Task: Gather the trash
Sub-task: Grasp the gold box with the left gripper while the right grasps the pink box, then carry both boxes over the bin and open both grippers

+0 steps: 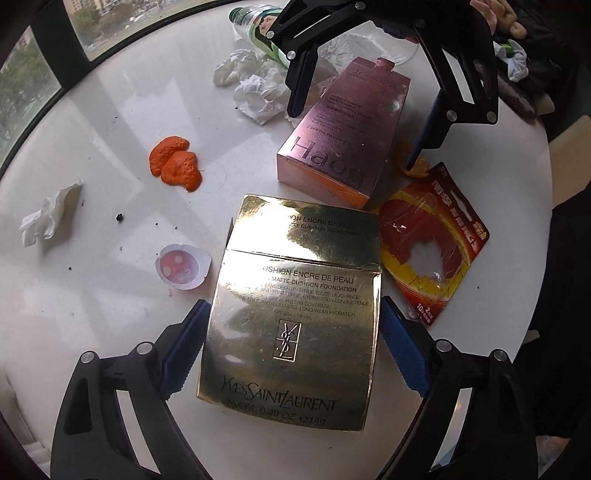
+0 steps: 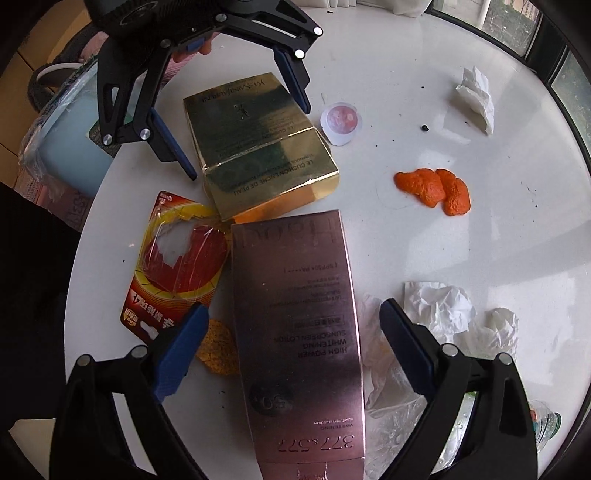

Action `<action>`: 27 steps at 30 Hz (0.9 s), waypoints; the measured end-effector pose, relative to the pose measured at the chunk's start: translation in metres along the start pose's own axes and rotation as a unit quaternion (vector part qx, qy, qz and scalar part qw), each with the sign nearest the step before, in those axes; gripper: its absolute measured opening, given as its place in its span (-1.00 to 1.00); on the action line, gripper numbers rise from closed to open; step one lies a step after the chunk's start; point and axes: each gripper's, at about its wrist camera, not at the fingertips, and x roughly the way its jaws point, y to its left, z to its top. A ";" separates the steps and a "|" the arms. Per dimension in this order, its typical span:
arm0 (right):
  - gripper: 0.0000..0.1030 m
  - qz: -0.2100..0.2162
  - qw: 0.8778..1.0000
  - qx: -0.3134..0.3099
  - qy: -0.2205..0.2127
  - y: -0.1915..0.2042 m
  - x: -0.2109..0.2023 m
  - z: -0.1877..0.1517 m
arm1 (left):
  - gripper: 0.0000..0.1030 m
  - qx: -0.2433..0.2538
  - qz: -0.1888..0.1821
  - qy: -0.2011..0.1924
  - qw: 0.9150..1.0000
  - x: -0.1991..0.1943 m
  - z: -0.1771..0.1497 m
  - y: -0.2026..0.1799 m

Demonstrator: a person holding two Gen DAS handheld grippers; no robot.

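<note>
A gold cardboard box lies flat on the round white table. My left gripper points down over it, open, with its blue fingers close beside the box's two long sides. Just beyond it lies a pink sunscreen box. My right gripper straddles that box, open, with a small gap on each side. Each wrist view also shows the other gripper: the right gripper over the pink box, the left gripper over the gold box.
Scattered around are orange peel, crumpled tissues, a lone tissue, a small foil-lidded cup, a torn red-and-yellow blister card, a plastic bottle and clear plastic film. A bag-lined blue bin stands off the table's edge.
</note>
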 end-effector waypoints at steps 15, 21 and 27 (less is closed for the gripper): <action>0.11 -0.015 0.999 0.028 -0.025 0.006 -0.024 0.005 | 0.66 -0.040 0.024 -0.030 0.998 -0.029 -0.008 0.005; 0.11 -0.014 0.994 0.085 -0.065 -0.001 -0.057 0.006 | 0.66 -0.071 0.045 -0.060 0.995 -0.063 -0.011 0.003; 0.11 -0.029 0.991 0.097 -0.086 0.003 -0.078 0.014 | 0.66 -0.086 0.064 -0.075 0.991 -0.090 -0.011 -0.013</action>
